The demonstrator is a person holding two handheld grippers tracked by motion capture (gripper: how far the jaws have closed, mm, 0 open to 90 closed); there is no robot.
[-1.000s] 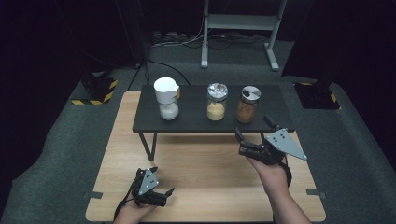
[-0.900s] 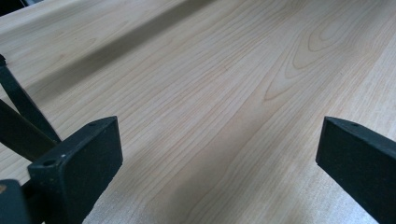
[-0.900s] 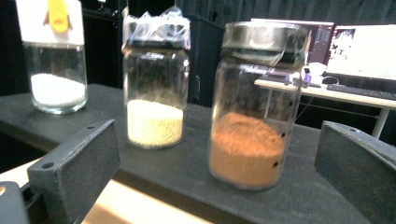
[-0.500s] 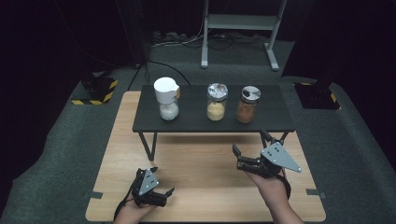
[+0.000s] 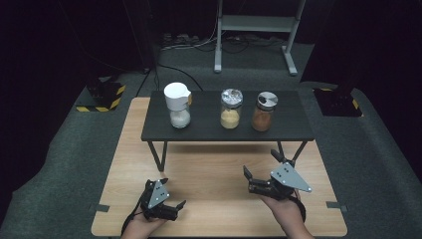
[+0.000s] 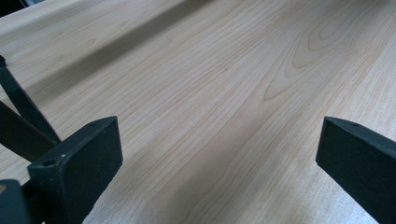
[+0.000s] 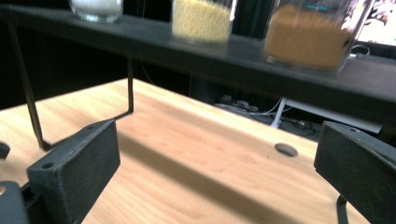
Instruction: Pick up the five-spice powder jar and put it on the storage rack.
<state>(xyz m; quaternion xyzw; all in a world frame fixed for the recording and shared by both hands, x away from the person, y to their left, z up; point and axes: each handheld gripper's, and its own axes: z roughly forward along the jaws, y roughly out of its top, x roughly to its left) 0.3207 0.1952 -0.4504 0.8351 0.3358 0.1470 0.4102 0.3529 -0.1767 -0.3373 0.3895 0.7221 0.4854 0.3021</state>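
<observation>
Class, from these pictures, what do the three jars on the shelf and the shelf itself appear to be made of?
The three jars look like clear glass or plastic: their contents show through. The middle lid looks like shiny metal or foil. The shelf looks like matt black board, with thin black legs, likely metal.

The table [image 5: 209,164] is pale wood with fine brown grain lines. The low shelf [image 5: 293,127] on it is matte black. Three jars hold a white powder [image 5: 179,117], a yellow one [image 5: 230,118] and a reddish-brown one [image 5: 262,120]. The first jar has a white cap. The floor [image 5: 74,164] is dark grey-green. A base [image 5: 102,97] at the left carries yellow and black stripes.
</observation>
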